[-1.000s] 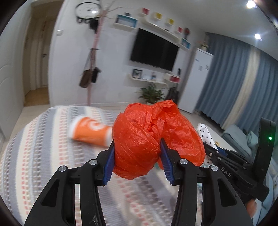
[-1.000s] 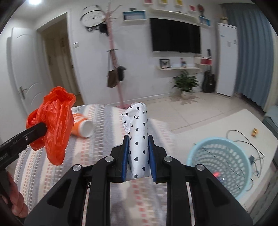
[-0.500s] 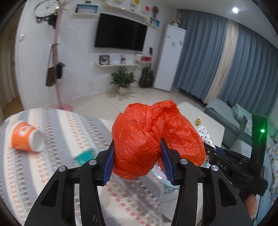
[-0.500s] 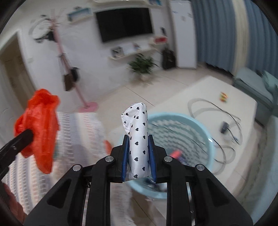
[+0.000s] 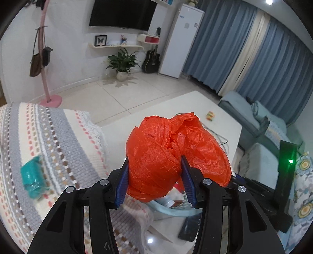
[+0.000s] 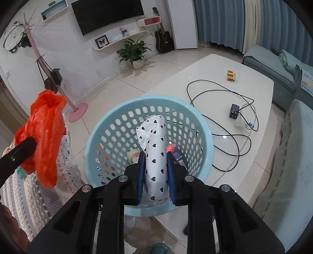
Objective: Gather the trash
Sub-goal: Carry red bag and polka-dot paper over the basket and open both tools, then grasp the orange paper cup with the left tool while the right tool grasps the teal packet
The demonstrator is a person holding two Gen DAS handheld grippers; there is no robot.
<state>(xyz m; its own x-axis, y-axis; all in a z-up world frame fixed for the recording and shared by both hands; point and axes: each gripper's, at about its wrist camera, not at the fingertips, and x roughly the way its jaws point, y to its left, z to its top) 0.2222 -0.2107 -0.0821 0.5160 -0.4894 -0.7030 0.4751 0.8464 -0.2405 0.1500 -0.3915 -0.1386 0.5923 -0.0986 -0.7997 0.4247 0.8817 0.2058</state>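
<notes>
Both swing over from the bed: right hand-held gripper (image 6: 155,168) clamps heart-print wrapper (image 6: 154,154) above the blue basket (image 6: 109,134), left hand-held gripper (image 5: 154,176) squeezes orange bag (image 5: 172,156) alongside — drop looks imminent.

Pretty clearly somebody's living room in a home. A big flat TV (image 6: 109,16) hung on the white wall, with a floating shelf (image 6: 121,40) under it carrying a framed butterfly picture (image 6: 102,41). A potted plant (image 6: 135,53) and a guitar (image 6: 164,40) stood on the tiled floor next to a white fridge (image 5: 180,39). Blue curtains (image 5: 254,50) covered the window side, there was a blue-grey sofa (image 6: 273,64), a pink coat rack (image 5: 46,64) with bags, a wall clock (image 6: 12,40), and a low white surface (image 6: 254,82) with a cable (image 6: 215,117) on it.
</notes>
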